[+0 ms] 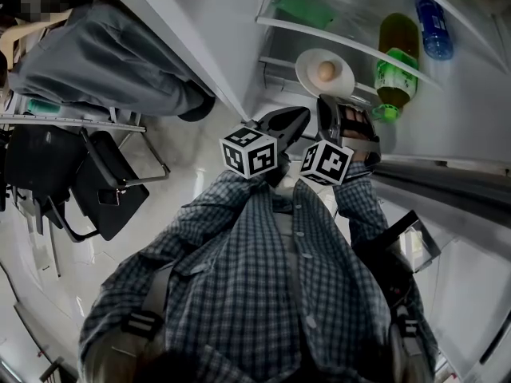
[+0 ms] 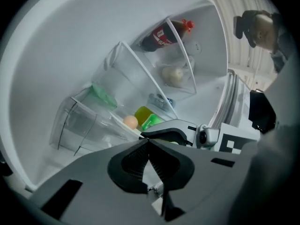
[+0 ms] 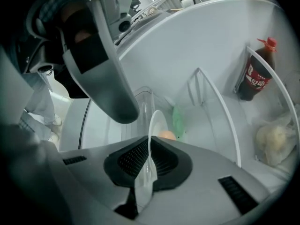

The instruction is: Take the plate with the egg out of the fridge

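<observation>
Right gripper (image 3: 149, 144) tight on the plate (image 1: 308, 64) rim, egg (image 1: 326, 72) on top.

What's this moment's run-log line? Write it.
right gripper: shut on plate rim | egg: on plate | left gripper: shut, empty

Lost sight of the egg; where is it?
Head view, upper middle: the egg lies on the plate held by the right gripper, left of the green bottle.

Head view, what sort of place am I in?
Probably an office or lab room, in front of an open fridge: shelves, a green bottle, a plate with an egg, and a black chair nearby.
</observation>
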`<state>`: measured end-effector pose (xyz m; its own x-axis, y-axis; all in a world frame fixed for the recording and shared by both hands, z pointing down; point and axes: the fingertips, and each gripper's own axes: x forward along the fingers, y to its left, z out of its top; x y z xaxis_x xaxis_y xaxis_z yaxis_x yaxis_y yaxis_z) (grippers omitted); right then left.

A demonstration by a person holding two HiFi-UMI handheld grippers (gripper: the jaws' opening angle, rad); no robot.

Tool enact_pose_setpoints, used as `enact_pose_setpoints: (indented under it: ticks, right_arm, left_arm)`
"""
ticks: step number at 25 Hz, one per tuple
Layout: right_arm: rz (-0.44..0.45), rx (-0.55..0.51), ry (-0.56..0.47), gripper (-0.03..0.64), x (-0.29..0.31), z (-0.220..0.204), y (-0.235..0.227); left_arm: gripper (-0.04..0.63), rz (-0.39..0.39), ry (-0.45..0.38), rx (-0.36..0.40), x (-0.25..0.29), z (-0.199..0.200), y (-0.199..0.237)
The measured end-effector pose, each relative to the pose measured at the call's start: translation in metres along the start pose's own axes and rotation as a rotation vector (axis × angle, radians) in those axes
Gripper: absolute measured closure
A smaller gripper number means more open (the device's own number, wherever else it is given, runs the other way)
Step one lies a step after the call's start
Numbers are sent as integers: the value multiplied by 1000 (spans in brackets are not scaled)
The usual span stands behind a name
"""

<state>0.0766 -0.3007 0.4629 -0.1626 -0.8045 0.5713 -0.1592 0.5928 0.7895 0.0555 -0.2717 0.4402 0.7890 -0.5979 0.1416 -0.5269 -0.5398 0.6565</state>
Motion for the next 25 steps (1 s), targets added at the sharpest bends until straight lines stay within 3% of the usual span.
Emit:
enact_pose_setpoints:
  ticks: [7,12,25]
  right_arm:
    - [-10,-7,-2,592,-5,0,5]
    - [-18,-8,-10,592,-8,1,5]
    - [-31,-17,-14,592,-14,-4,7]
  left_arm:
    - [587,-20,-28,-178,6,0,10]
    - [586,13,-111,-309,8,9,21]
    - [539,-30,-217,-565,14,10,30]
